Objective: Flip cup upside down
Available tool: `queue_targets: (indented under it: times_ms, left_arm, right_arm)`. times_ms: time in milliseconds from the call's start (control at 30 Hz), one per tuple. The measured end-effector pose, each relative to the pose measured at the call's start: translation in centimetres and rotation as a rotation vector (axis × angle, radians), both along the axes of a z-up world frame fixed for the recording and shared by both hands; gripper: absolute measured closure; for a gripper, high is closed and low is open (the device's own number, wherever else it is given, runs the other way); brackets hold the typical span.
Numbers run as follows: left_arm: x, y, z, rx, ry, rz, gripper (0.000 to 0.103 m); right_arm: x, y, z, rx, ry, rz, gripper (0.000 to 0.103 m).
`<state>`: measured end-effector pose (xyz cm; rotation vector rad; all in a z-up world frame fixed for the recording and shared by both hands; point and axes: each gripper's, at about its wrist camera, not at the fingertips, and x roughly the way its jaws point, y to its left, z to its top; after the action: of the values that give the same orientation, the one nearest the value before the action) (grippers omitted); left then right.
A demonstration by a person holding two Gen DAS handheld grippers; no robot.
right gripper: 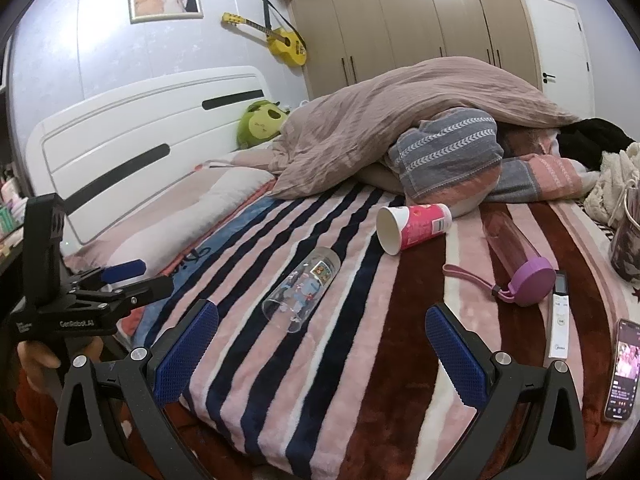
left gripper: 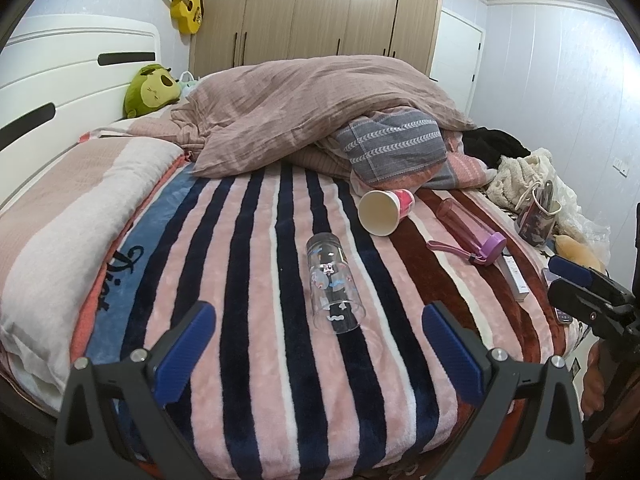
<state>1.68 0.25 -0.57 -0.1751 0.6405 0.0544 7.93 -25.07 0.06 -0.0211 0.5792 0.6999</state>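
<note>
Cup (left gripper: 335,282), clear glass with printed figures, lay on its side on the striped blanket (left gripper: 248,320), mouth toward me, near the paper cup (left gripper: 385,211), while my left gripper (left gripper: 318,354) and right gripper (right gripper: 322,354) hung released, touching nothing.

A clear printed glass cup (left gripper: 334,283) is laid on its side on the striped plush blanket (left gripper: 248,320), its open mouth turned near. Far and right of it, a pink-and-white paper cup (left gripper: 385,211) is also laid on its side, against the bunched quilt (left gripper: 320,108) behind it. Right of the paper cup, a pink plastic bottle with a purple lid (left gripper: 472,232) is laid flat. A white slim box (right gripper: 559,320) is set just right of the bottle, and a lit smartphone (right gripper: 624,372) lies nearer, at the right edge. Both grippers are held near, before the blanket's edge.
</note>
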Motion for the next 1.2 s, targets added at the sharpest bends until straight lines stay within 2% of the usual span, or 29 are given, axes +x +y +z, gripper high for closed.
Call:
queue_targets:
  times_ms: [700,1000,1200]
  left_arm:
    - [6.9,-0.3,-0.9,0.039,0.045,0.002,0.001]
    - [12.4,-0.5,-6.0,0.002,0.186,-0.024,0.001]
    - [16.8,-0.1,-10.4,-0.06,0.279,-0.035,0.001]
  right_arm:
    - [5.8,0.9,-0.3,0.008,-0.012,0.052,0.0]
    - [8.9,0.2,-4.2,0.03,0.081,0.048,0.0]
    - [11.6,0.7,-7.8,0.02,0.162,0.048,0.0]
